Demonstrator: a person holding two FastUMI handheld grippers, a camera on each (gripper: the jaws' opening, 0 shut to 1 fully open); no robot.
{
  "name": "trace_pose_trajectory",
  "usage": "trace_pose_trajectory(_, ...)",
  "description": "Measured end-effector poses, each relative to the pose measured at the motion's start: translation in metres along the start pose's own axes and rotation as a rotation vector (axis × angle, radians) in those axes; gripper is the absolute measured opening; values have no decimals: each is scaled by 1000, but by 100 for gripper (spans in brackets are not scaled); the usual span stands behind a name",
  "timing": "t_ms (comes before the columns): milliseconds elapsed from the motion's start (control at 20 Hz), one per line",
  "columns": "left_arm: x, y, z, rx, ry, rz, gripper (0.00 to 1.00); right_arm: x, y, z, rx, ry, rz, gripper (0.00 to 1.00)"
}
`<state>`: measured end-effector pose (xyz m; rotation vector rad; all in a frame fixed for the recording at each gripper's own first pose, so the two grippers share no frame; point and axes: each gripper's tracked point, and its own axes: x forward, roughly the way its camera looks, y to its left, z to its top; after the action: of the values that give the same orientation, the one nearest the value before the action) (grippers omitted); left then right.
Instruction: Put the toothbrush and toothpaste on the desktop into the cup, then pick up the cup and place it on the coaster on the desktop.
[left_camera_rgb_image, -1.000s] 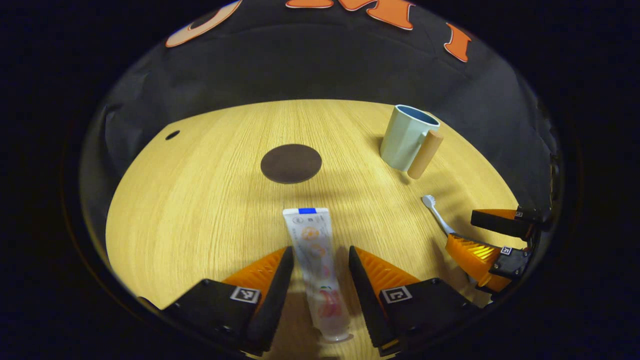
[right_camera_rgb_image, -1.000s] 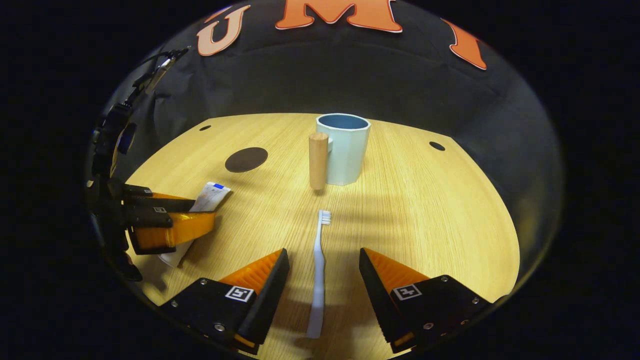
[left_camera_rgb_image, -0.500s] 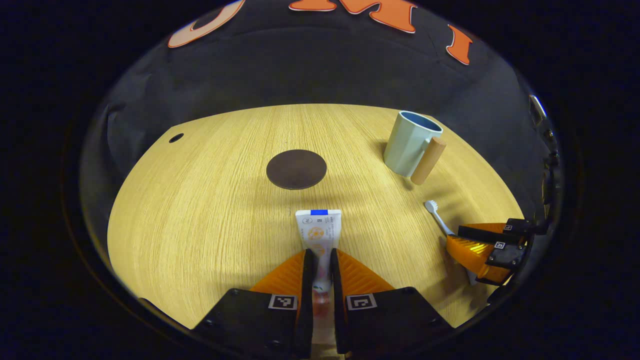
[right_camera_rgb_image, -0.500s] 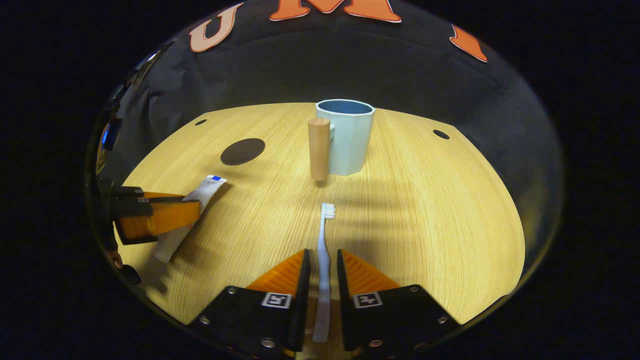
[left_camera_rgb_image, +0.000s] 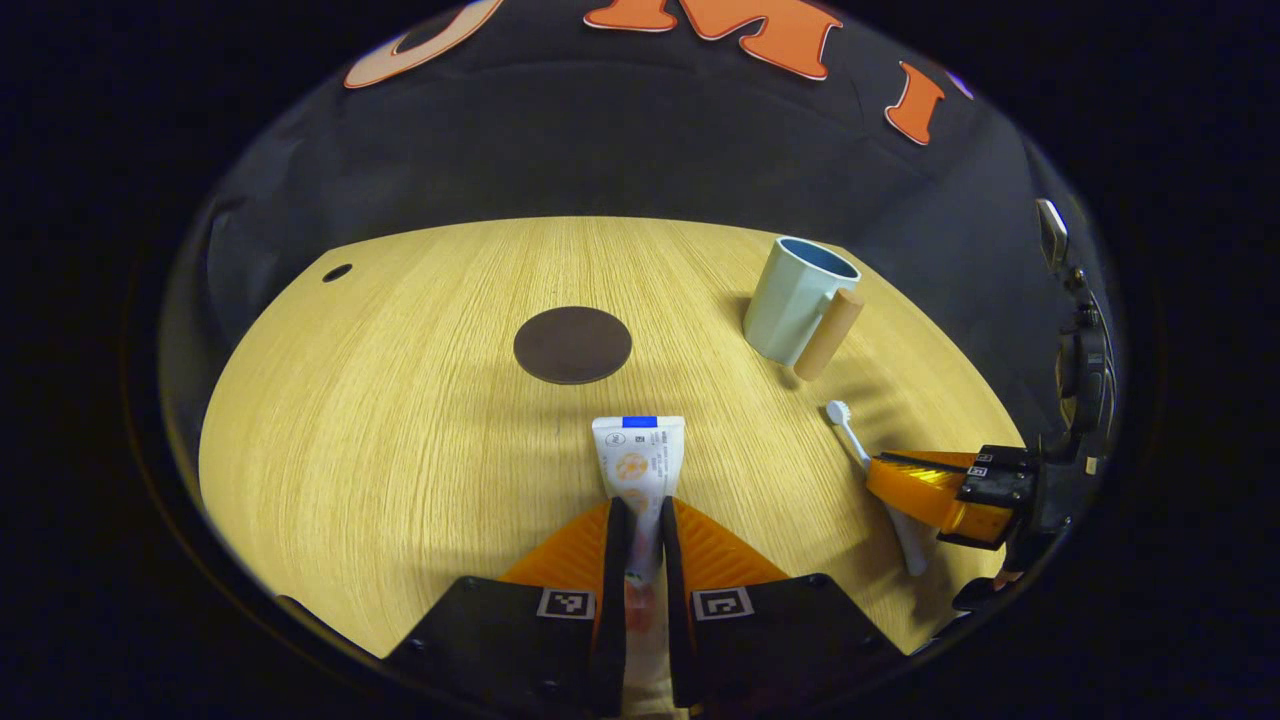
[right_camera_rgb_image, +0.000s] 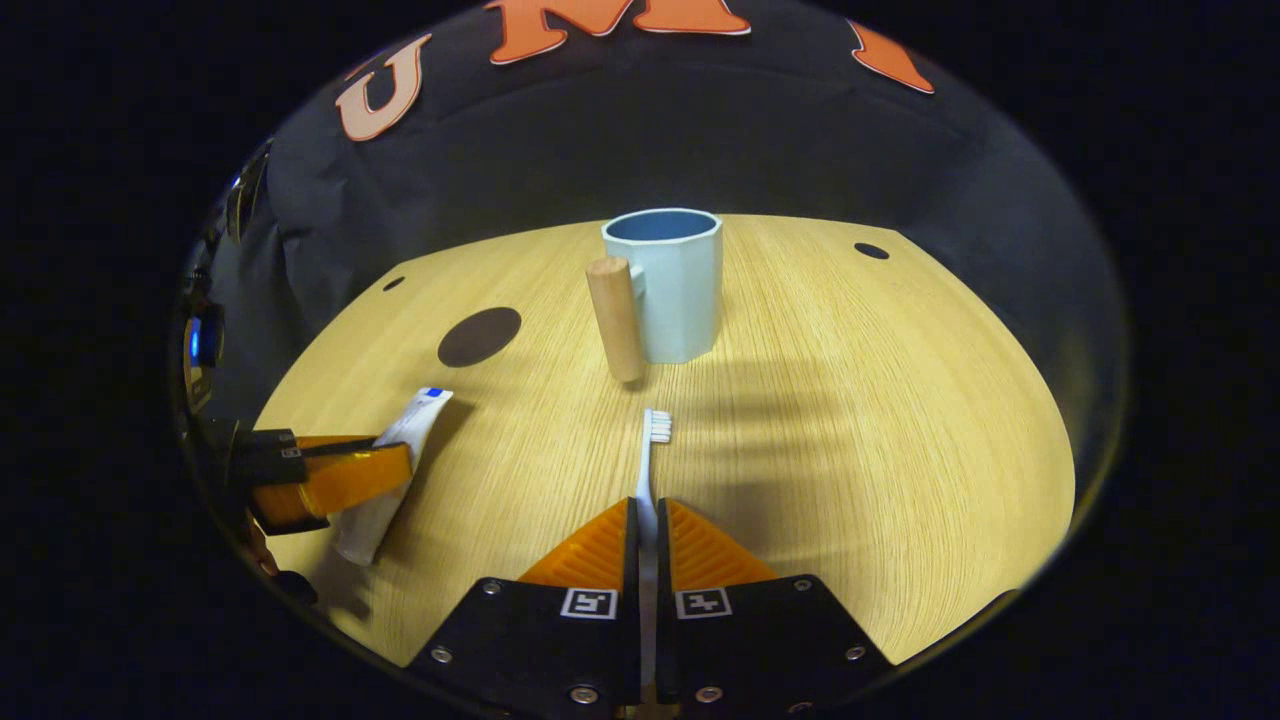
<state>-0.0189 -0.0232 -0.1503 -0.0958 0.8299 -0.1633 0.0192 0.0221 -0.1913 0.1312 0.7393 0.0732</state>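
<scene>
A: Desktop (left_camera_rgb_image: 400, 420) is seen spread across the middle of both views. What is stood on it?

B: The cup (right_camera_rgb_image: 672, 285) is stood upright just above centre of the right gripper view, its wooden handle (right_camera_rgb_image: 616, 318) turned toward the lower left, and nothing is seen inside it. The coaster (left_camera_rgb_image: 572, 344) is laid flat near the centre of the left gripper view, bare, and well apart from the cup.

A: And the smaller things?

B: The toothpaste (left_camera_rgb_image: 640, 465) is pinched at the bottom centre of the left gripper view by the left gripper (left_camera_rgb_image: 640, 525), both fingers pressed against the tube's sides. The toothbrush (right_camera_rgb_image: 649, 470) is clamped by its handle at the bottom centre of the right gripper view in the right gripper (right_camera_rgb_image: 647, 525), bristles pointed up the frame toward the cup.

A: How far along is the task judged to be?

B: Only the two grasps are made. Whether either item is lifted off the wood cannot be told. Both drops into the cup are left, then the carry of the cup to the coaster.
</scene>
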Motion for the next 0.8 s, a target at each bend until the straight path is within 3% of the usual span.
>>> trace_pose_trajectory(200, 5, 1, -4, -3, -39, -16, 24, -12, -1, 16, -8, -61, 2, 7)
trace_pose_trajectory(350, 1, 1, -2, -2, -66, -28, 21, -25, -4, 34, 1, -119, 5, 7)
trace_pose_trajectory(800, 8, 4, -6, 31, -142, -53, 21, -61, -11, 109, 6, -316, -8, 7)
